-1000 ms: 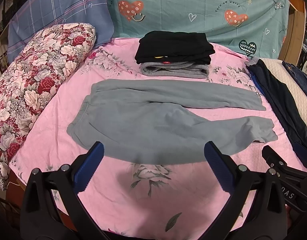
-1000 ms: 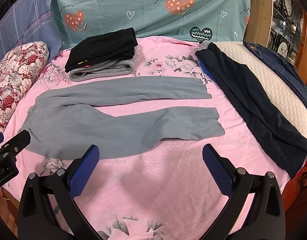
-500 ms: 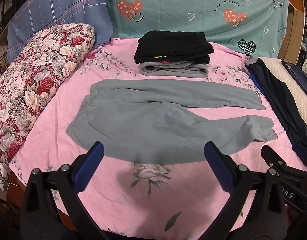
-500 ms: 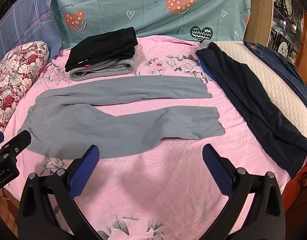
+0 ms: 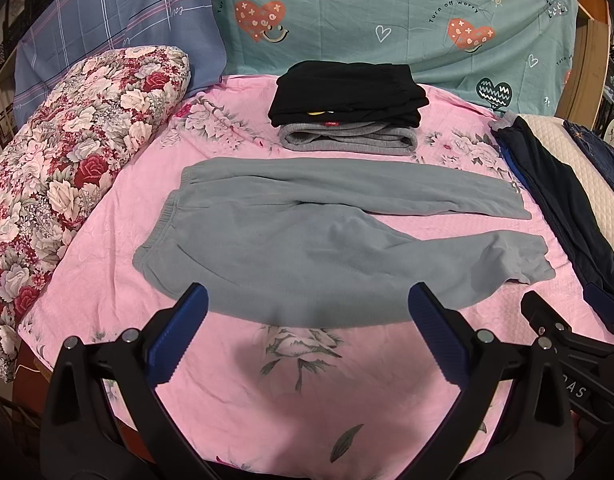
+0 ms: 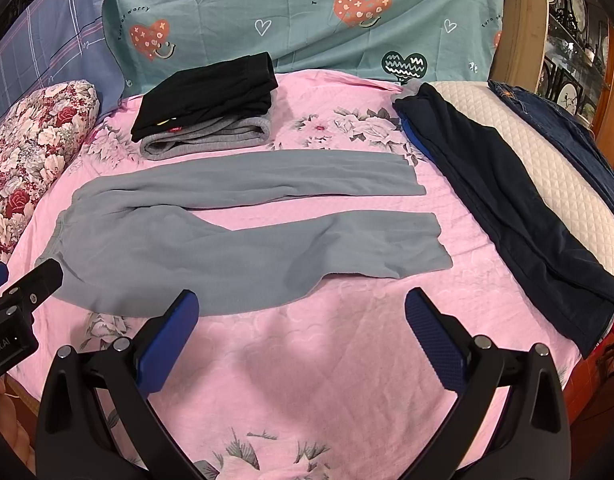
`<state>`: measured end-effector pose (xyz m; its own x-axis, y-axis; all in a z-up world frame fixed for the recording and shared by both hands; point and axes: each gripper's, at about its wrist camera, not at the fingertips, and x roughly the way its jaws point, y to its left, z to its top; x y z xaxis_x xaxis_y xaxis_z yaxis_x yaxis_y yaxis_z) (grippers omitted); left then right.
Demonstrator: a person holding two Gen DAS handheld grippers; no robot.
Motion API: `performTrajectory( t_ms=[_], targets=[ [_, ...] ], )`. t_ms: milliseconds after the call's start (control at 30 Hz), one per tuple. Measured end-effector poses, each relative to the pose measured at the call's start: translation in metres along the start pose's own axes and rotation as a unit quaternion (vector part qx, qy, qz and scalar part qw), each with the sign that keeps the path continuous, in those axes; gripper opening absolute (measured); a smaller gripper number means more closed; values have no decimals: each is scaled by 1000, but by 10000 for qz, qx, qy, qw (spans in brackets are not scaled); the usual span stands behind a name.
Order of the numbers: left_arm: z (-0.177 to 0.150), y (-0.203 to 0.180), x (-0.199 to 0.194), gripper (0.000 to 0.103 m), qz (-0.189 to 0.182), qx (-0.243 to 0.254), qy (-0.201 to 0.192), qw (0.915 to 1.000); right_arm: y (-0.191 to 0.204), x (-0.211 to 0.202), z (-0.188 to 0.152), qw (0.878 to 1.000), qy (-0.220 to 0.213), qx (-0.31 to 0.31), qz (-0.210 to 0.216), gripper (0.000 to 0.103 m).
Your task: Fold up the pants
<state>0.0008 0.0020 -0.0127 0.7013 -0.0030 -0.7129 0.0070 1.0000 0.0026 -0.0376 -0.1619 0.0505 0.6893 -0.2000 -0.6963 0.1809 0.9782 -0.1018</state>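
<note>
Almost nothing changes over the last second: both views hold nearly steady, the left one creeping only slightly, and the grey sweatpants (image 5: pixel 327 240) lie exactly as they did. That suggests the fold has not begun and the grippers are only lining up on the cloth.

The left gripper (image 5: pixel 307 312) hovers above the near edge of the bed (image 5: pixel 267 412) with its jaws spread wide and empty; the right gripper (image 6: pixel 303 312) does the same beside it.

The sweatpants lie flat across the middle of the pink floral sheet, waistband toward the left edge, legs parted and running toward the right edge. The far leg is straight; the near leg bows and wrinkles slightly at its cuff.
</note>
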Motion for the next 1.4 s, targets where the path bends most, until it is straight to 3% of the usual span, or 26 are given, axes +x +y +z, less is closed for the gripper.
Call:
performTrajectory(
  t_ms=[333, 433, 500, 600, 667, 800, 900, 1033, 1067, 1100, 1133, 1167, 1267, 1300, 1400],
  targets=[
    [-1, 0, 5, 101, 20, 21, 58, 10000, 1, 1, -2, 10000, 17, -4, 4, 102],
    [-4, 1, 22, 101, -151, -13, 383, 9992, 3, 6, -5, 10000, 57, -13, 22, 102],
    [-9, 9, 47, 101, -457, -210, 951, 9942, -1, 14, -5, 9999, 162, 26, 28, 102],
    [-18, 38, 80, 101, -566, -699, 1486, 9848, -16, 26, -6, 9991, 365, 202, -23, 102],
    [-18, 66, 93, 101, -561, -1183, 1575, 9788, -27, 34, -8, 9981, 507, 349, -56, 102],
    [-12, 135, 122, 100, -525, -2281, 1615, 9587, -38, 41, -11, 9964, 660, 523, -64, 102],
    [-9, 167, 142, 100, -583, -2696, 1712, 9458, -37, 42, -10, 9964, 698, 482, -7, 102],
    [-1, 186, 152, 99, -785, -2968, 1651, 9373, -35, 42, -9, 9968, 698, 398, 2, 102],
    [1, 188, 154, 94, -768, -3011, 1639, 9363, -37, 41, -9, 9967, 697, 417, -14, 102],
    [5, 193, 158, 72, -694, -3036, 1589, 9369, -39, 42, -8, 9966, 697, 446, -32, 102],
    [8, 197, 163, 24, -635, -3031, 1595, 9374, -42, 42, -7, 9964, 697, 478, -52, 102],
    [9, 201, 174, 9, -623, -3032, 1739, 9349, -47, 42, -7, 9962, 694, 516, -89, 102],
    [4, 224, 184, 8, -1141, -3546, 1754, 9113, -61, 40, -4, 9956, 672, 606, -246, 102],
    [1, 227, 181, 8, -1141, -3635, 1704, 9088, -68, 40, -2, 9955, 643, 617, -335, 102],
    [-9, 228, 165, 7, -716, -3642, 1451, 9172, -91, 40, 7, 9942, 596, 620, -639, 102]
  ],
)
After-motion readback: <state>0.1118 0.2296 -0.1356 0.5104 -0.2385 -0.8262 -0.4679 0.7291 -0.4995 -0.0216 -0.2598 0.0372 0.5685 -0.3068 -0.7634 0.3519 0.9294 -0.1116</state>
